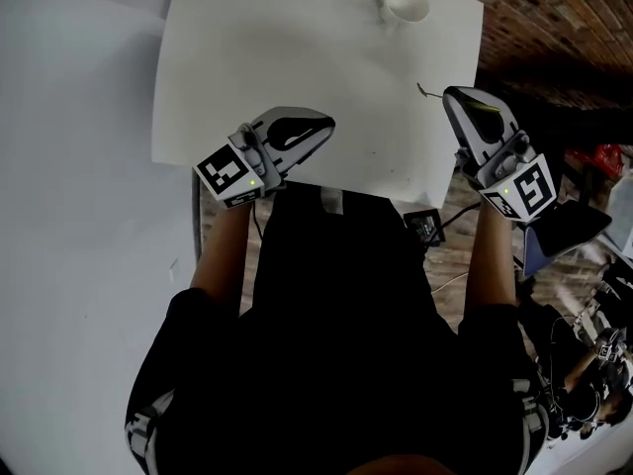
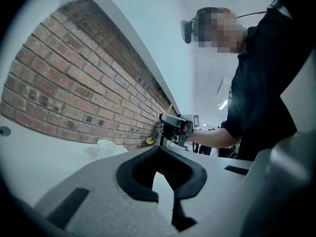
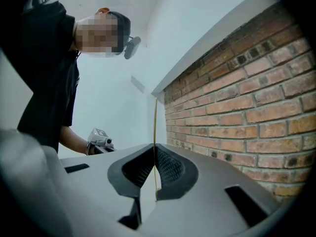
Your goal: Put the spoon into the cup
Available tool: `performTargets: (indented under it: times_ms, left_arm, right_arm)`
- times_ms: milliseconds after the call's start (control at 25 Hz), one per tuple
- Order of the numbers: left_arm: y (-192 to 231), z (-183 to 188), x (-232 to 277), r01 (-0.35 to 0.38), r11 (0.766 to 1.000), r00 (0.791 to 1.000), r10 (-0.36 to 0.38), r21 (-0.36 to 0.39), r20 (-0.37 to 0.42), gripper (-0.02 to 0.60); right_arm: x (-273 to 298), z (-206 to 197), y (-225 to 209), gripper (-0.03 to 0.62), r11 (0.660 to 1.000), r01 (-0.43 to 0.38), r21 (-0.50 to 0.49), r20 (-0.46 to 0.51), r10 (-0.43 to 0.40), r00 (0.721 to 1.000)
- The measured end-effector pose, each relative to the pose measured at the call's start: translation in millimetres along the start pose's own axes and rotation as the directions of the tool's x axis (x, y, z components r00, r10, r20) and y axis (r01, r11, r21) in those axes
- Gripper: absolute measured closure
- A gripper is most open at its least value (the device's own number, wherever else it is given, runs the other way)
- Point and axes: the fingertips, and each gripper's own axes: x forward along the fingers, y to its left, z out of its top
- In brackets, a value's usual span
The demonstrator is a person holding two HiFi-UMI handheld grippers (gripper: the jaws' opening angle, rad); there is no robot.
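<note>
Two grippers are in my view at the near side of the white table (image 1: 297, 47). The right gripper (image 1: 453, 97) is clamped on the spoon (image 1: 425, 90). Its thin handle is pinched edge-on between the pads, and the rest juts out past the tips. The white cup (image 1: 406, 4) stands near the table's far edge, well apart from the spoon. The left gripper (image 1: 321, 127) has its jaws together, with nothing between them.

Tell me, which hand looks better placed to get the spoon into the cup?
Right. The right gripper is shut on the thin spoon, and in the head view it is the one nearer the cup. The left gripper has nothing between its jaws.
</note>
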Motion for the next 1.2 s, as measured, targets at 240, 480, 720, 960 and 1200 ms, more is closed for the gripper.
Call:
performTargets:
  times_ms: [240, 480, 720, 960, 1200]
  left_arm:
    - [4, 7, 10, -0.015, 1.0, 1.0, 0.015, -0.01, -0.007, 0.565]
    - [6, 8, 11, -0.028, 1.0, 0.999, 0.028, 0.004, -0.016, 0.565]
    - [-3, 13, 12, -0.004, 1.0, 1.0, 0.004, -0.015, 0.026, 0.565]
    - [-12, 7, 8, -0.019, 0.999, 0.999, 0.017, -0.048, -0.043, 0.565]
    - [-15, 4, 9, -0.021, 0.997, 0.999, 0.018, -0.076, -0.04, 0.565]
  right_arm:
    - [18, 18, -30, 0.586, 0.998, -0.001, -0.055, 0.03, 0.002, 1.0]
    - [40, 24, -61, 0.586, 0.993, 0.0, -0.12, 0.043, 0.005, 0.999]
    - [66, 11, -82, 0.586, 0.984, -0.017, -0.175, 0.012, 0.019, 1.0]
    - [82, -15, -111, 0.586, 0.985, -0.001, -0.173, -0.017, -0.002, 1.0]
    - [89, -50, -138, 0.586, 0.989, 0.039, -0.142, -0.036, -0.045, 0.998]
